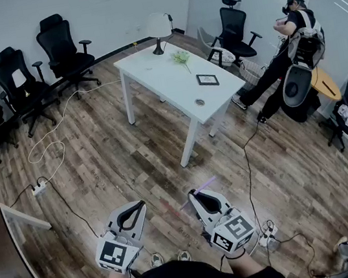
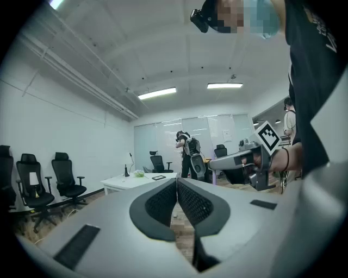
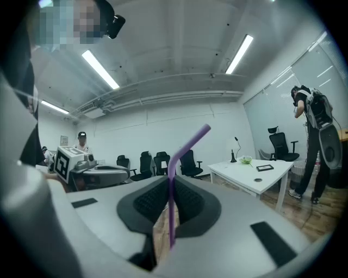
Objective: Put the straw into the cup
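Chairs first: row of black office chairs [image 1: 17, 81] along the wall at 10 o'clock in the head view, white cable [image 1: 48, 151] looping over the wood floor [image 1: 133, 168] below them down to a power strip [image 1: 39, 187] at 9 o'clock. Left hand-held gripper [image 1: 141, 204] sits at 7 o'clock, roughly level, pointing toward 12. Its own view shows the ribbed pads pressed together with nothing between them, so clenched and empty. White worktop [image 1: 164, 77] is at 12 o'clock, well apart from both tools. It carries a lamp [image 1: 158, 29] at the far end, a small green plant [image 1: 180, 57], a dark flat frame [image 1: 207, 79] and a small round item [image 1: 199, 102] near the front edge; can't tell what that last one is. Right hand-held gripper [image 1: 192, 195] is at 5 o'clock, just beside the left one, also level. It is grasping the purple straw [image 3: 172, 212]: pads closed on the shaft, shaft upright between them, bent top section angling off toward 1 o'clock in the right gripper view. Straw is over the floor, not near the worktop. Person [image 1: 291, 51] wearing a backpack rig stands at 2 o'clock, beyond the worktop's right end.
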`<state>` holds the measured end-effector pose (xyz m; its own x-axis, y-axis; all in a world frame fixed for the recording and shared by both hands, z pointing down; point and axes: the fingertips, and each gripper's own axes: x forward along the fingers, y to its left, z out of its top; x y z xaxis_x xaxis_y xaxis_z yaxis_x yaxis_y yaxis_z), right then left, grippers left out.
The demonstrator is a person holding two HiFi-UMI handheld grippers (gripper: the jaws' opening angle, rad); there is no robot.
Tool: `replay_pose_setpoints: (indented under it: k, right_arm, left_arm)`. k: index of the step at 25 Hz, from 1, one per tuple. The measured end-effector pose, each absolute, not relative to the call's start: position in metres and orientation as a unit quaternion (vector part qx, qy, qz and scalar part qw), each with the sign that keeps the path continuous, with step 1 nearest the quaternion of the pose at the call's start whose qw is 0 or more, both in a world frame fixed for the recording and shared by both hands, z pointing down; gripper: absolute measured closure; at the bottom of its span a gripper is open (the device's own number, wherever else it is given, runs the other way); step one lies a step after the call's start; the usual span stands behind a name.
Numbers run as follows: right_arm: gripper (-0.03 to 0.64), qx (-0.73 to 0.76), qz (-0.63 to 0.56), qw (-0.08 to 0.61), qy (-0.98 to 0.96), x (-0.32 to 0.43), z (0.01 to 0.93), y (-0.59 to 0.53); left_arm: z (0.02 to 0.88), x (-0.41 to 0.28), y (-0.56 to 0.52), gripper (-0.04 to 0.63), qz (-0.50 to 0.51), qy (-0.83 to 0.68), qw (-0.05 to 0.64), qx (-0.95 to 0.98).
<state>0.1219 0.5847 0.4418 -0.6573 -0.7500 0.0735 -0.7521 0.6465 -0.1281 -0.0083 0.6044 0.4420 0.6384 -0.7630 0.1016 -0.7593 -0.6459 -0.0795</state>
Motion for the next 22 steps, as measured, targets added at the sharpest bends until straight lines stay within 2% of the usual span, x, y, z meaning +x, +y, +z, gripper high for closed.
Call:
replay_pose_setpoints:
  k: [22]
  right_arm:
    - [0.578, 0.422, 0.073, -0.014, -0.904, 0.105, 0.437, 0.581]
  left_arm:
    - [0.439, -0.023, 0.598, 0.578, -0.055, 0.402, 0.019, -0.914]
